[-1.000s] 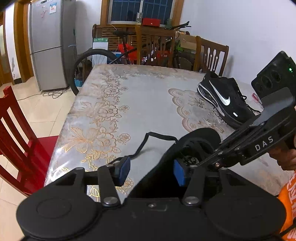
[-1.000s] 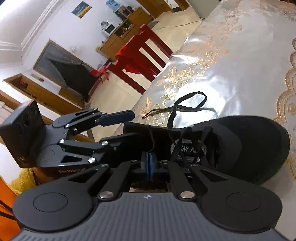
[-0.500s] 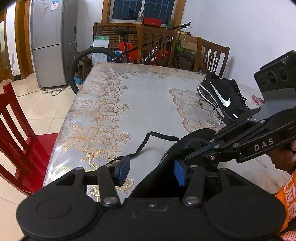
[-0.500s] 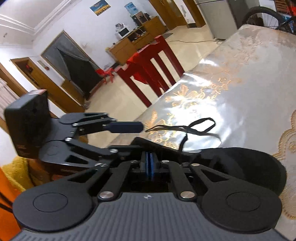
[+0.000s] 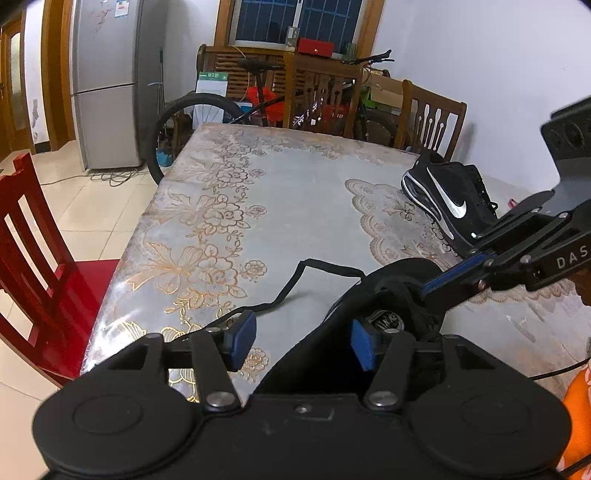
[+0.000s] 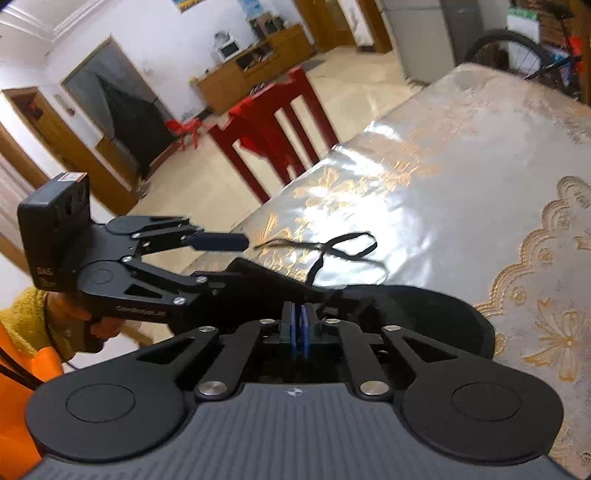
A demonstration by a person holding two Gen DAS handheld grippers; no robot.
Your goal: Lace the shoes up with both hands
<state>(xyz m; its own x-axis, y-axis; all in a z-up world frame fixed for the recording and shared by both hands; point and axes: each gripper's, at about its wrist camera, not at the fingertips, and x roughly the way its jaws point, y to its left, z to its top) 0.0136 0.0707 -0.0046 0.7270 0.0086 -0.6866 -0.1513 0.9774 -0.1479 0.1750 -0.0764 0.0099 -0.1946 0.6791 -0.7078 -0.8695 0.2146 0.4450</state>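
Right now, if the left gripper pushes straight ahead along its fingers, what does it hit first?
Probably the near black shoe: its collar already lies between the left gripper's open pads. Beyond it come the loose lace and the tablecloth. Depth is hard to judge through the fisheye.

A home dining room. Large table (image 5: 295,192) under a floral gold-patterned cover, wooden chairs (image 5: 432,114) at its far end, a red chair (image 5: 33,240) at its left side. Beyond the far end, a silver fridge (image 5: 105,85), a bicycle (image 5: 207,110), a barred window (image 5: 295,18). Tiled floor (image 5: 81,206) left of the table.
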